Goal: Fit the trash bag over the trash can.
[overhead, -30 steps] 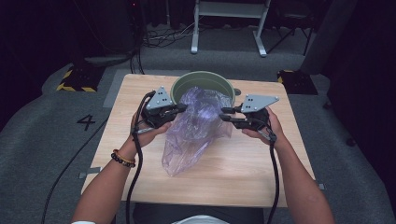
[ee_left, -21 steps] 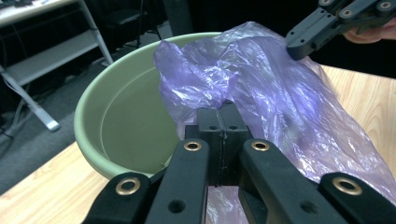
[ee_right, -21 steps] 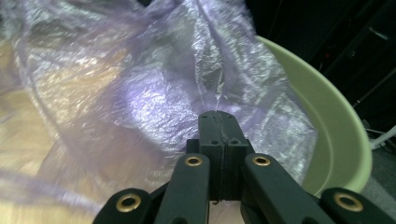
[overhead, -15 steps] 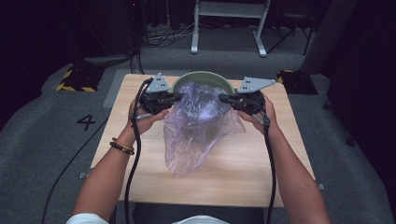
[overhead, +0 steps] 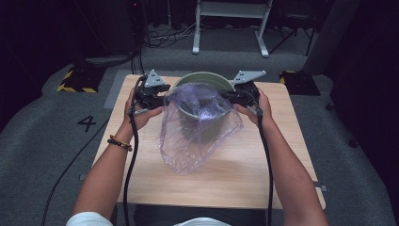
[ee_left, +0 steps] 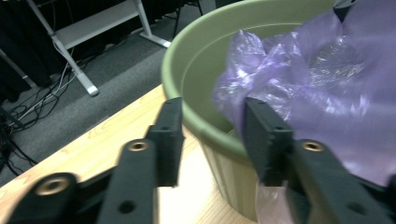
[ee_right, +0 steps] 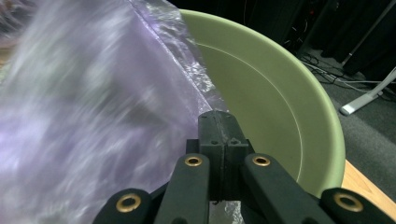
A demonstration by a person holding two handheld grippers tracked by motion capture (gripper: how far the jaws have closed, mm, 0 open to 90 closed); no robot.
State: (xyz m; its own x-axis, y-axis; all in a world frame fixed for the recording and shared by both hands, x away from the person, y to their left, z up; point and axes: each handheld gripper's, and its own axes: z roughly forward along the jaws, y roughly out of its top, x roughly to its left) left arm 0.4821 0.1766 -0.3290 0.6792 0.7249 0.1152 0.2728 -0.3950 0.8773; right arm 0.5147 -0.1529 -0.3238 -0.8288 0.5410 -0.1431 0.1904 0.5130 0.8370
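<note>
A pale green round bin [overhead: 203, 76] stands at the back middle of the wooden table [overhead: 263, 160]. A purple see-through plastic bag [overhead: 197, 129] hangs over the bin's near side, its mouth spread across the rim. My left gripper [overhead: 165, 100] is at the bin's left side. Its jaws have just been opening and now stand open [ee_left: 212, 112] astride the bin's rim [ee_left: 201, 60], with the bag's edge [ee_left: 317, 79] lying against one jaw. My right gripper [overhead: 228, 97] is at the bin's right side, shut [ee_right: 218, 119] on the bag's edge [ee_right: 93, 116] just inside the bin [ee_right: 261, 84].
The table's near half in front of the bag is bare wood. Behind the table stands a white metal frame [overhead: 230, 28] on grey carpet with loose cables. A yellow-and-black striped block [overhead: 75, 82] lies on the floor at the left.
Both grippers have moved away from the person toward the bin, carrying the bag's mouth over its rim. The left jaws have gone from shut on the bag to open.
</note>
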